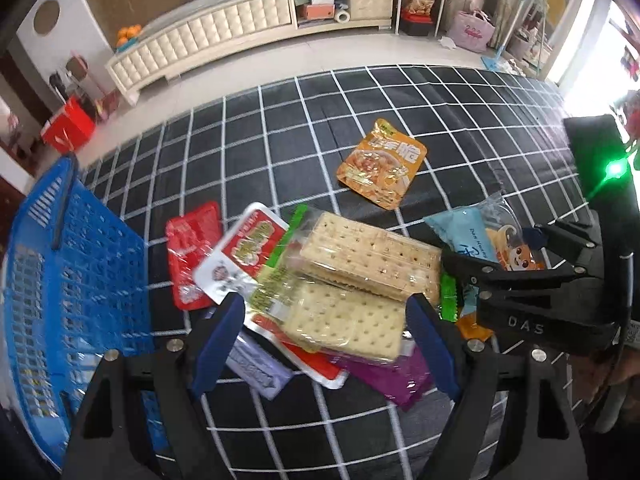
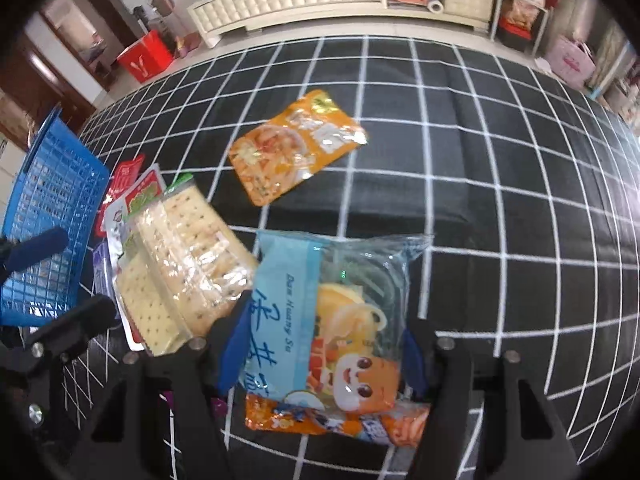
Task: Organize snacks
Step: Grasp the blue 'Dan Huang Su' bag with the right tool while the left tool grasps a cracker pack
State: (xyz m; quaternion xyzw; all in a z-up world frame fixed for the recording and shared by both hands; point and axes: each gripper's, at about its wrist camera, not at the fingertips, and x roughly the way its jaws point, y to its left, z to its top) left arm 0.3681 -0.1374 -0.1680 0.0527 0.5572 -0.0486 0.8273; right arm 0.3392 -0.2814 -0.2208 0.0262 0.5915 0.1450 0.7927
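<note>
On the tabletop (image 1: 440, 120) both hand-held grippers are wide: left (image 1: 326, 312) straddles the crackers (image 1: 352, 280), right (image 2: 320, 344) the blue pack (image 2: 340, 300). Next: close, carry to basket (image 1: 80, 280).

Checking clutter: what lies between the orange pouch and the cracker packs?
Nothing: bare checkered cloth between the orange pouch and the cracker packs, clearest in the right wrist view.

This is a home living room: a long cream cabinet (image 1: 224, 36) runs along the top of the frame, with a pink bag (image 1: 471, 31) on the floor at upper right.
</note>
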